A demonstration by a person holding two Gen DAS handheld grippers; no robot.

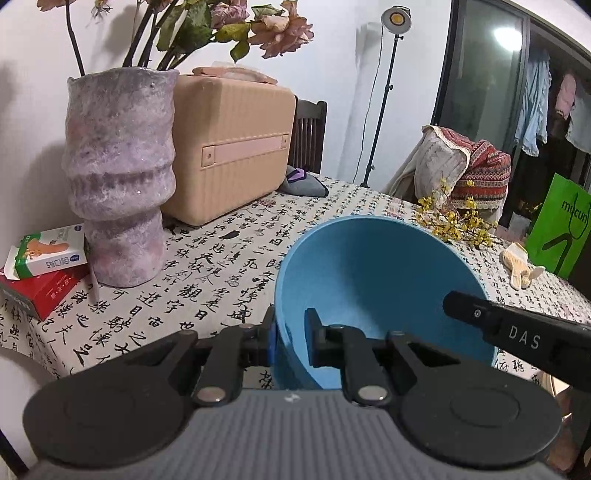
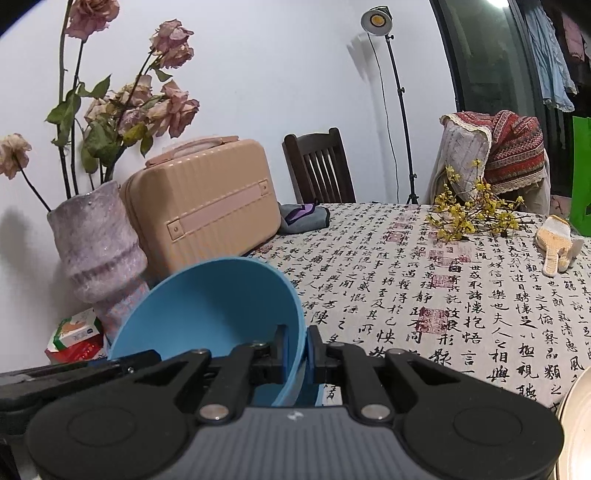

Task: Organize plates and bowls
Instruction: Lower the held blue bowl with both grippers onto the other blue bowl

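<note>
One table covered by a cream cloth printed with black calligraphy [image 2: 424, 288] stretches out ahead of both tools. On it, ahead and to the left of the two grippers, stands one ribbed tan hard-shell case with a pink strap [image 2: 207, 199], and just left of that case one tall mottled lilac ceramic vase [image 1: 118, 177] holding several wilted pink roses [image 2: 166, 107]. One dark wooden slat-back chair [image 2: 317, 170] stands beyond the far table edge, and one black lamp stand with a round lit head [image 2: 380, 22] rises behind it.

One light blue round plastic bowl [image 1: 373, 291] is held tilted above the cloth, its opening facing the cameras. The left gripper [image 1: 291, 332] is clamped narrow on the bowl's left rim, one pad outside the wall and one inside. The right gripper [image 2: 297, 347] pinches the opposite rim in the same way, its jaws nearly together with only the thin wall between them. In the left wrist view the right tool's black arm marked DAS crosses in front of the bowl's right side.

Ahead to the right lies one sprig of small yellow blossoms [image 2: 476, 214], and beside it one pale cream comb [image 2: 557, 243]. Far left of the tools, at the vase's foot, two small cartons are stacked: a green-and-white box [image 1: 48, 254] on a red box [image 1: 40, 291]
</note>
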